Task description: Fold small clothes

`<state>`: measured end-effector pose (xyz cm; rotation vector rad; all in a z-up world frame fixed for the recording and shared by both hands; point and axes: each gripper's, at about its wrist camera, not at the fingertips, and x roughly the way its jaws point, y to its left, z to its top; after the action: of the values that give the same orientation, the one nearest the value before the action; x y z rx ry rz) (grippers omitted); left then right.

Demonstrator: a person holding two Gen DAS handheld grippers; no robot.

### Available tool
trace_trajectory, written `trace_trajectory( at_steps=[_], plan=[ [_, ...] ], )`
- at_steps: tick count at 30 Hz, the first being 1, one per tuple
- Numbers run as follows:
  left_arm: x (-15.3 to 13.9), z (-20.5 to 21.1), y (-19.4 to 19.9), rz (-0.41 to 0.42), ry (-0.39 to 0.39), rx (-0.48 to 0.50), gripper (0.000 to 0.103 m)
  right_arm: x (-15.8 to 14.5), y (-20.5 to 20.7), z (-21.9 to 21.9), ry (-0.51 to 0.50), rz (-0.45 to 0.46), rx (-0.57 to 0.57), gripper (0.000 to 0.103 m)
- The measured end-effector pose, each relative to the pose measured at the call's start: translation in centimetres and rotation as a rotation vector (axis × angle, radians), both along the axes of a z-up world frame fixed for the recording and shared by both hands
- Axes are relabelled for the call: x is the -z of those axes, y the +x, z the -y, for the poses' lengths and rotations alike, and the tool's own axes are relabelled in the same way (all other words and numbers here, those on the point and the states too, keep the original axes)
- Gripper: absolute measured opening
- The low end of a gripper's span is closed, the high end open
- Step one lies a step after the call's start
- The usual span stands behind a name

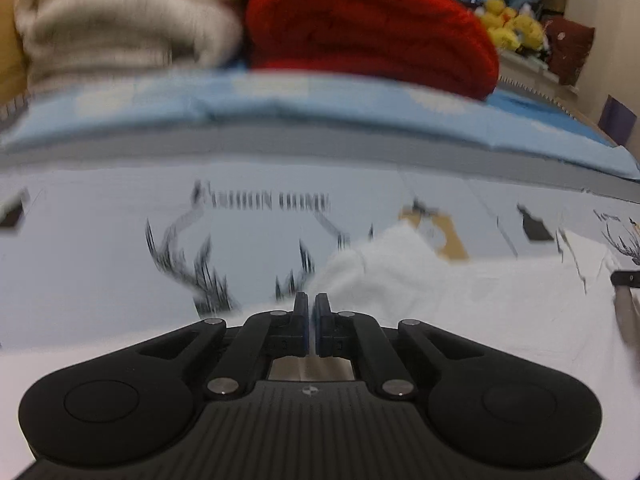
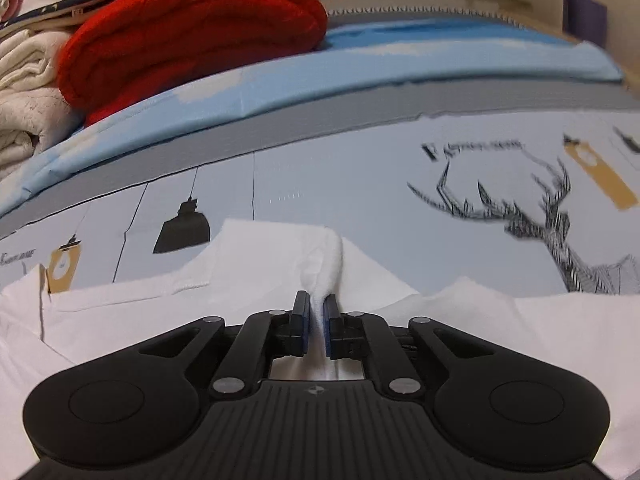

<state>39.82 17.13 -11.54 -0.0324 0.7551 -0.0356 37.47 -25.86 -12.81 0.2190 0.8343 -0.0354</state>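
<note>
A white garment (image 2: 260, 264) lies spread on a pale cloth printed with deer and lamps (image 2: 360, 176). My right gripper (image 2: 319, 300) is shut on a raised ridge of the garment, and the fabric stands up in a pinched fold between the pads. In the left wrist view the same garment (image 1: 440, 292) bunches up just right of my left gripper (image 1: 312, 300). Its jaws are closed to a thin slit right at the garment's edge, and a thin layer of white fabric appears caught between them. This view is blurred.
Behind the work area a folded red blanket (image 2: 192, 28) and cream knitted textiles (image 1: 120, 20) are stacked on a light-blue sheet (image 1: 320, 112). Yellow plush toys (image 1: 508, 28) sit further back on the right. The printed cloth (image 1: 100, 260) extends to the left.
</note>
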Motion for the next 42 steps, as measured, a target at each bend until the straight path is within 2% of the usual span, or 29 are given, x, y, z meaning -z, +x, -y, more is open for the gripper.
trace_trajectory(
  at_steps=[2, 4, 6, 7, 8, 9, 10, 11, 12, 13, 14, 16, 18, 19, 20, 21, 23, 24, 25, 28, 32, 33, 35, 36, 38, 39, 40, 42],
  plan=[
    [-1.0, -0.3, -0.3, 0.007, -0.013, 0.001, 0.006, 0.0, 0.3, 0.0, -0.013, -0.025, 0.003, 0.014],
    [-1.8, -0.6, -0.9, 0.005, -0.101, 0.045, 0.006, -0.7, 0.0, 0.6, 0.003, -0.012, 0.024, 0.014],
    [-1.6, -0.4, -1.4, -0.030, -0.180, 0.126, 0.007, -1.7, -0.8, 1.4, 0.013, 0.015, 0.053, 0.014],
    [-0.8, -0.2, -1.4, -0.077, -0.204, 0.158, 0.008, -1.9, -1.2, 1.7, 0.023, 0.015, 0.051, 0.014],
    [0.4, -0.1, -1.2, -0.151, -0.200, 0.172, 0.012, -1.8, -1.5, 2.0, 0.032, 0.001, 0.038, 0.014],
    [2.3, 0.0, -0.9, -0.265, -0.159, 0.166, 0.008, -1.4, -1.6, 2.2, 0.035, -0.025, 0.025, 0.015],
    [2.4, -0.2, -1.5, -0.226, -0.160, 0.165, 0.008, -0.5, -1.6, 2.5, 0.026, -0.085, 0.012, 0.019],
    [1.9, -0.2, -1.8, -0.220, -0.155, 0.165, 0.008, 0.5, -1.7, 2.9, 0.002, -0.165, 0.006, 0.019],
    [1.2, 0.1, -2.0, -0.238, -0.136, 0.165, 0.008, 0.7, -2.4, 3.4, -0.004, -0.147, 0.005, 0.017],
    [0.4, 0.3, -2.4, -0.220, -0.125, 0.173, 0.009, 0.3, -2.9, 3.7, -0.021, -0.140, 0.027, 0.017],
    [-0.6, 0.5, -3.2, -0.182, -0.126, 0.198, 0.015, 0.0, -3.0, 3.8, -0.038, -0.152, 0.047, 0.019],
    [-1.3, 0.9, -4.7, -0.170, -0.142, 0.258, 0.022, -1.4, -4.2, 4.6, 0.010, -0.097, 0.062, 0.021],
    [-0.5, 1.7, -6.0, -0.242, -0.146, 0.311, 0.026, -2.0, -5.4, 4.9, 0.056, -0.079, 0.023, 0.021],
    [0.6, 2.1, -6.6, -0.305, -0.118, 0.320, 0.028, -1.7, -5.9, 4.9, 0.054, -0.098, 0.001, 0.021],
    [2.0, 2.4, -7.2, -0.379, -0.063, 0.326, 0.027, -0.8, -6.4, 4.9, 0.024, -0.154, -0.009, 0.022],
    [1.8, 2.8, -8.5, -0.331, -0.008, 0.351, 0.028, 0.1, -6.7, 5.2, -0.010, -0.217, -0.011, 0.022],
    [0.8, 3.6, -9.3, -0.386, 0.073, 0.347, 0.030, 0.4, -8.2, 6.2, -0.037, -0.207, -0.014, 0.021],
    [-0.1, 3.6, -9.7, -0.398, 0.094, 0.328, 0.030, -0.1, -8.5, 6.6, -0.046, -0.232, -0.002, 0.021],
    [-1.7, 3.4, -10.5, -0.361, 0.093, 0.323, 0.030, -0.8, -8.7, 7.2, -0.061, -0.253, 0.028, 0.022],
    [-6.1, 3.0, -14.1, -0.279, 0.094, 0.346, 0.031, -4.0, -10.4, 10.2, -0.036, -0.212, 0.113, 0.024],
    [-11.1, 2.5, -20.2, -0.109, 0.061, 0.289, 0.064, -8.2, -13.7, 14.5, 0.029, -0.086, 0.214, 0.028],
    [-11.5, 2.5, -21.6, -0.079, 0.028, 0.255, 0.066, -8.7, -14.6, 15.6, 0.047, -0.048, 0.248, 0.029],
    [-10.9, 1.9, -24.2, -0.035, -0.033, 0.177, 0.066, -8.8, -17.1, 18.1, 0.105, 0.032, 0.347, 0.034],
    [-10.1, 2.0, -24.8, -0.041, -0.027, 0.156, 0.065, -8.4, -17.9, 19.1, 0.131, 0.045, 0.395, 0.034],
    [-8.3, 2.9, -24.3, -0.172, 0.128, 0.116, 0.058, -6.6, -19.4, 21.2, 0.192, 0.009, 0.480, 0.034],
    [-7.9, 3.1, -24.0, -0.179, 0.170, 0.095, 0.057, -5.4, -19.9, 22.4, 0.227, -0.026, 0.523, 0.034],
    [-7.9, 2.9, -23.6, -0.172, 0.170, 0.073, 0.055, -4.7, -20.4, 23.1, 0.243, -0.036, 0.551, 0.034],
    [-7.9, 2.4, -22.7, -0.172, 0.129, 0.045, 0.037, -3.5, -21.0, 24.5, 0.233, -0.051, 0.575, 0.034]
  ],
)
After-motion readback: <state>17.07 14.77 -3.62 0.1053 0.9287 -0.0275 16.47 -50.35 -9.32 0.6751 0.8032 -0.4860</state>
